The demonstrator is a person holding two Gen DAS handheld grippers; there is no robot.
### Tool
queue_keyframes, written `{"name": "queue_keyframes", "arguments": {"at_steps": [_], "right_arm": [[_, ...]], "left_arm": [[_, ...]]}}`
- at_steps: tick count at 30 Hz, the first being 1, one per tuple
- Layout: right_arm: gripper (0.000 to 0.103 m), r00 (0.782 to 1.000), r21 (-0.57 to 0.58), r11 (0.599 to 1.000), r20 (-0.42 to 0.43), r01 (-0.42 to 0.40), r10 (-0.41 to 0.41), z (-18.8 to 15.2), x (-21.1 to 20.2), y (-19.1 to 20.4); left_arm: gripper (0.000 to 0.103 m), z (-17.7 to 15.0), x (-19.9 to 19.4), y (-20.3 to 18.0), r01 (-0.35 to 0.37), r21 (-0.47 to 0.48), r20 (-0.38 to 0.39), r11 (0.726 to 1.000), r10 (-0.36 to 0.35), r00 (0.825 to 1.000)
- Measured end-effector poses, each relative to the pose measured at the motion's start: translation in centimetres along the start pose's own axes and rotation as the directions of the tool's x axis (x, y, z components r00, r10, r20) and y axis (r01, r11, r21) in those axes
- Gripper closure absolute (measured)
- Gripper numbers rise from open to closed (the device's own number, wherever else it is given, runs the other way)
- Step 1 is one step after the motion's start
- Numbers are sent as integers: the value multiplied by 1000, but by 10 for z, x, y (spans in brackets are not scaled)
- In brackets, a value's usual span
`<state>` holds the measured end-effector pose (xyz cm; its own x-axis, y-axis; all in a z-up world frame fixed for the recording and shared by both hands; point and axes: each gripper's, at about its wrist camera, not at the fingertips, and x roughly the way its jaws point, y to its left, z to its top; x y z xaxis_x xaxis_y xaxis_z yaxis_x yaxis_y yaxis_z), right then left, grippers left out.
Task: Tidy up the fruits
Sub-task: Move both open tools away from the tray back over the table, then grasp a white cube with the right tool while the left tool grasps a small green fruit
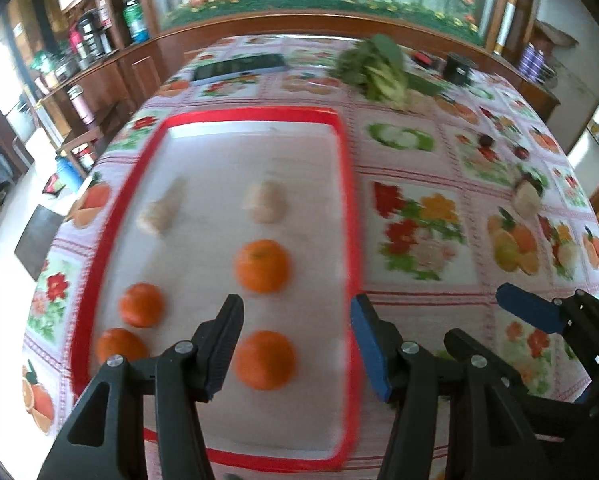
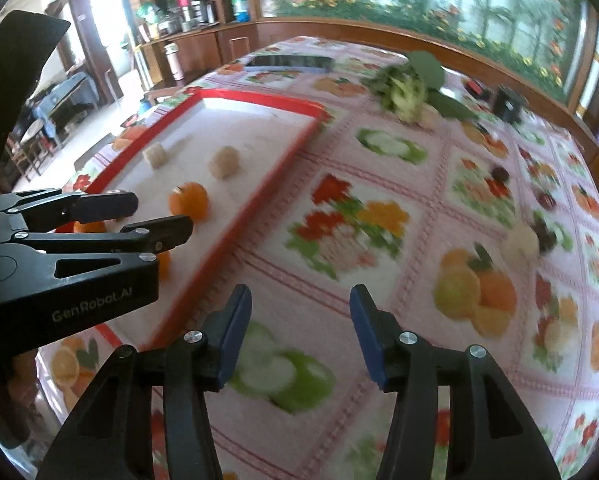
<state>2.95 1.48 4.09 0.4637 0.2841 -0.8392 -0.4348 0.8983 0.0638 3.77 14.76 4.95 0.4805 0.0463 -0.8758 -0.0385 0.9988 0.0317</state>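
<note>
Hovering over the near end of the red-rimmed tray (image 1: 345,184), your left gripper (image 1: 297,344) has its jaws spread wide with nothing between the pads; an orange (image 1: 264,360) lies on the tray floor just beyond and below the gap, untouched. Three more oranges sit on the tray: one further up the same column (image 1: 262,266), and two on the left side, one (image 1: 141,305) just behind the other (image 1: 119,345). Beyond them lie two pale, beige lumps (image 1: 266,202) and (image 1: 161,210), side by side and apart; motion blur keeps you from telling what they are.

Your right gripper (image 2: 299,332) hangs over the fruit-print tablecloth (image 2: 379,216), to the right of the tray, its blue-padded fingers likewise parted and holding nothing. From its camera your left gripper (image 2: 151,218) shows over the tray's near part.

Off the tray, to the right on the cloth, rests another pale lump (image 2: 521,242), with small dark round fruits (image 2: 499,172) further back. A bunch of leafy greens (image 1: 373,68) lies at the far side of the table, a dark flat device (image 1: 239,66) to its left.
</note>
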Motion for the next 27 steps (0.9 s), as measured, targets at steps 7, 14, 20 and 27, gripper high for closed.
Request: {"name": "queue_keyframes", "arguments": {"at_steps": [7, 14, 20, 27], "right_arm": [[51, 1000, 151, 988, -8, 29, -28, -29, -16, -64], [50, 995, 291, 951, -11, 103, -104, -63, -33, -133], [49, 991, 361, 923, -18, 134, -136, -83, -44, -172], [48, 988, 400, 906, 8, 138, -154, -96, -58, -205]], "left_arm": [[34, -2, 6, -60, 14, 96, -26, 995, -12, 1000], [34, 0, 11, -108, 63, 156, -36, 986, -58, 998], [34, 10, 21, -147, 77, 198, -23, 977, -74, 997], [34, 20, 49, -169, 52, 178, -49, 983, -43, 998]]}}
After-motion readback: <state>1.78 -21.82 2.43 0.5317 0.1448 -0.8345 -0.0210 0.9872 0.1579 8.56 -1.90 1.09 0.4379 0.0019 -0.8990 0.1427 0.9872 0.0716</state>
